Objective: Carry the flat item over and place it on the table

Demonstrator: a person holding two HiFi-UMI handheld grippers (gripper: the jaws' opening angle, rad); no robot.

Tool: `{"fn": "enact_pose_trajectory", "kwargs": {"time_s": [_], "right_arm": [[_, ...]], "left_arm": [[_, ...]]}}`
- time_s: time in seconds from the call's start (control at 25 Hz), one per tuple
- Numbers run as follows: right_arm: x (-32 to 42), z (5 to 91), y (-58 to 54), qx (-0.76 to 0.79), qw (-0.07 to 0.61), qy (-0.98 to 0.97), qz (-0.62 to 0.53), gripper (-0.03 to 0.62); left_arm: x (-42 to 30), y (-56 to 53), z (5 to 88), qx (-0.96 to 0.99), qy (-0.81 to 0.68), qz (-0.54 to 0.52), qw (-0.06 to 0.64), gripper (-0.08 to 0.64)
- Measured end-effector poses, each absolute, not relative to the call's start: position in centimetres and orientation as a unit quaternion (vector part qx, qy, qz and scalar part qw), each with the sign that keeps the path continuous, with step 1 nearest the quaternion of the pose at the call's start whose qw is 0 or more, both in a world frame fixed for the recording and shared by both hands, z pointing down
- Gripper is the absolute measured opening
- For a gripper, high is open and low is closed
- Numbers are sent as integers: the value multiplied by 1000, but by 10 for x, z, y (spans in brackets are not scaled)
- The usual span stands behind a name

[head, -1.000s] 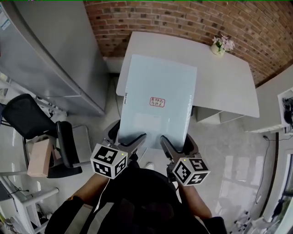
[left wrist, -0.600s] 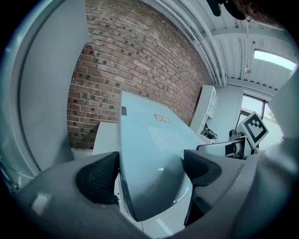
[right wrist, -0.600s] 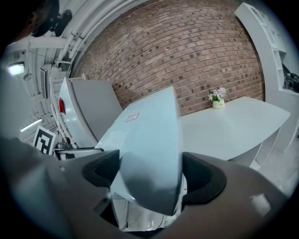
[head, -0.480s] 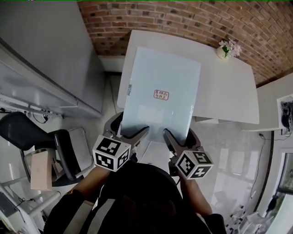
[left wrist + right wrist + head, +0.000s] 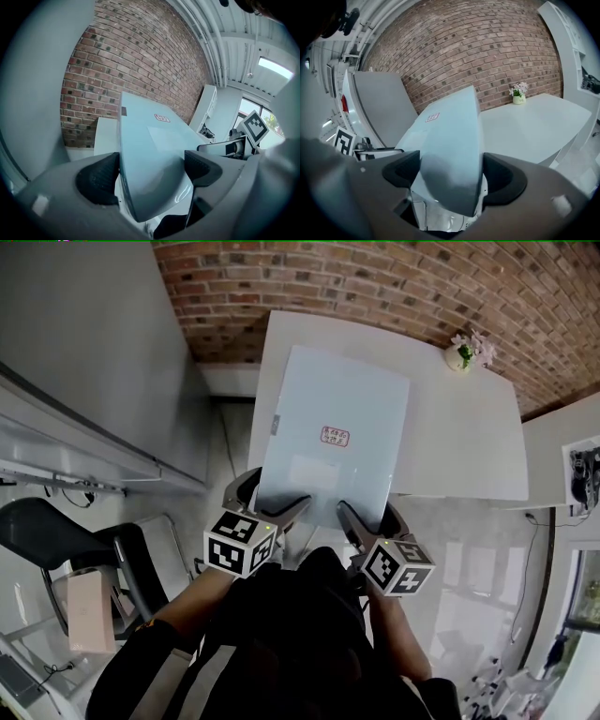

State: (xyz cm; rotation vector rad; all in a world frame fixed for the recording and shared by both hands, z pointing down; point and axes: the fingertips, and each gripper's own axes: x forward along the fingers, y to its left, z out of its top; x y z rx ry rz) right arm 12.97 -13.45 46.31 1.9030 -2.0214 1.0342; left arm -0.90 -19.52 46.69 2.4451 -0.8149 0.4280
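Note:
A flat pale blue-white board (image 5: 333, 437) with a small red-and-white label near its middle is held level over the near left part of the white table (image 5: 459, 427). My left gripper (image 5: 265, 503) is shut on the board's near left edge, and my right gripper (image 5: 367, 514) is shut on its near right edge. In the left gripper view the board (image 5: 150, 145) runs between the dark pads (image 5: 98, 178). The right gripper view shows the board (image 5: 450, 140) clamped the same way, with the table (image 5: 525, 126) beyond it.
A small vase of pink flowers (image 5: 464, 348) stands at the table's far right, against the brick wall (image 5: 375, 282). A grey cabinet (image 5: 84, 362) rises on the left. A black chair (image 5: 84, 549) and a cardboard box (image 5: 89, 610) sit lower left. White shelving (image 5: 577, 465) is at right.
Both grippers have carried the board forward, so more of it now lies over the table. The cabinet and chair have slid left and down in view as I step closer.

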Motion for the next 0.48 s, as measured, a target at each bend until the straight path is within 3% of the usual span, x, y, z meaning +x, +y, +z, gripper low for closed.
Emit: {"fn": "enact_pose_trajectory", "kwargs": {"time_s": [0.48], "right_arm": [[136,507,-177,622,123,-672,382,425]], "left_arm": [[-5,-233,514,882,-310,181,305,451]]}}
